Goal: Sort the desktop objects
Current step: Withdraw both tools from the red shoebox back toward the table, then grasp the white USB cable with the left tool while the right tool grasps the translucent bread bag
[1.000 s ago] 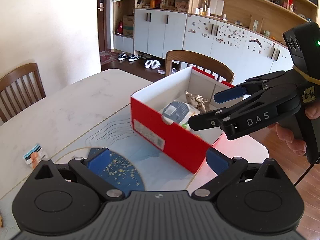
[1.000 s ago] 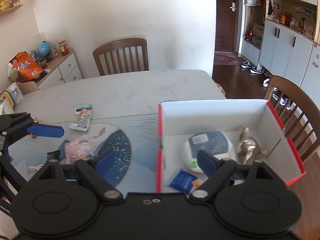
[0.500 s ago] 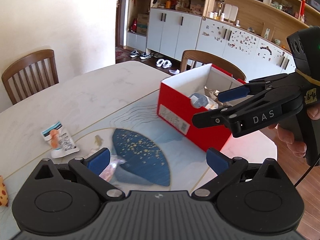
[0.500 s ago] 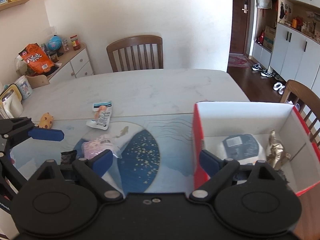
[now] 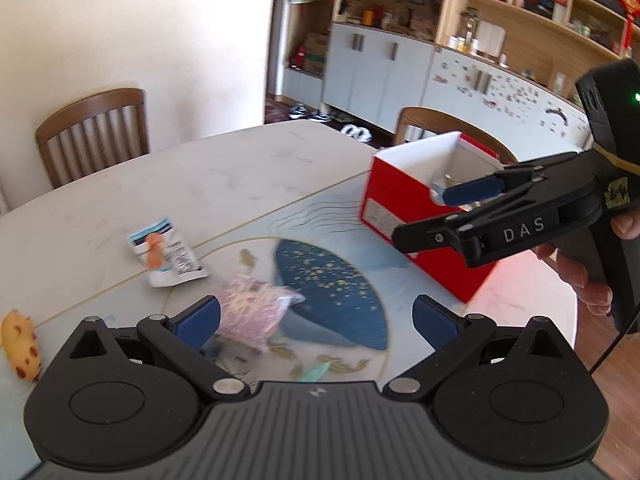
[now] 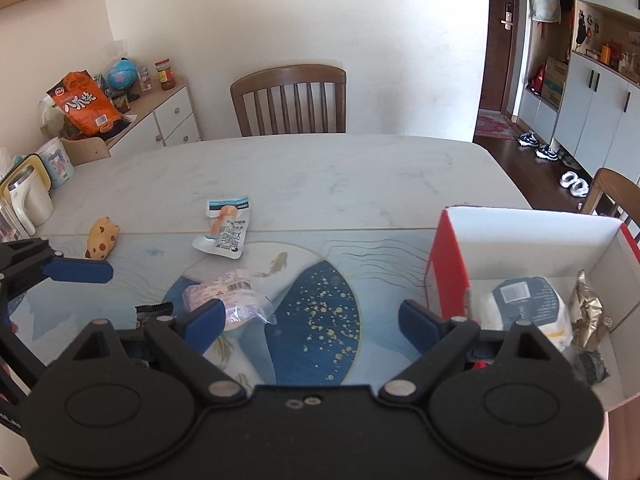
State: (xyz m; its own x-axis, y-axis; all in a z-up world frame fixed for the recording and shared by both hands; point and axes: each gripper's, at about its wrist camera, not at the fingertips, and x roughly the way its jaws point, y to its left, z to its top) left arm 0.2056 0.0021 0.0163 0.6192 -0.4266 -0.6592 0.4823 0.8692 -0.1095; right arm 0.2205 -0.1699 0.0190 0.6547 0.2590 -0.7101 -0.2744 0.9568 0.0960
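Observation:
A red box with white inside (image 5: 404, 216) (image 6: 448, 256) stands at the table's right end and holds a white-and-blue pack (image 6: 524, 304), a gold foil wrapper (image 6: 588, 312) and other items. On the mat lie a pink snack bag (image 5: 256, 308) (image 6: 228, 300), a white sachet with an orange picture (image 5: 166, 252) (image 6: 226, 232) and a yellow spotted toy (image 5: 20, 344) (image 6: 102, 238). My left gripper (image 5: 316, 318) is open and empty, just above the pink bag. My right gripper (image 6: 312, 316) is open and empty, over the mat left of the box; it also shows in the left wrist view (image 5: 452, 216).
A marble table (image 6: 320, 168) with a blue fish-pattern mat (image 6: 320, 304). Wooden chairs stand at the far side (image 6: 288, 100) and by the box (image 5: 436, 124). A kettle (image 6: 28, 196) and mug (image 6: 58, 162) sit at the table's left edge. A small dark wrapper (image 6: 154, 308) lies by the pink bag.
Both grippers have swung left, away from the box and toward the loose items on the mat. The pink bag now lies near the left gripper's fingers. Both stay open.

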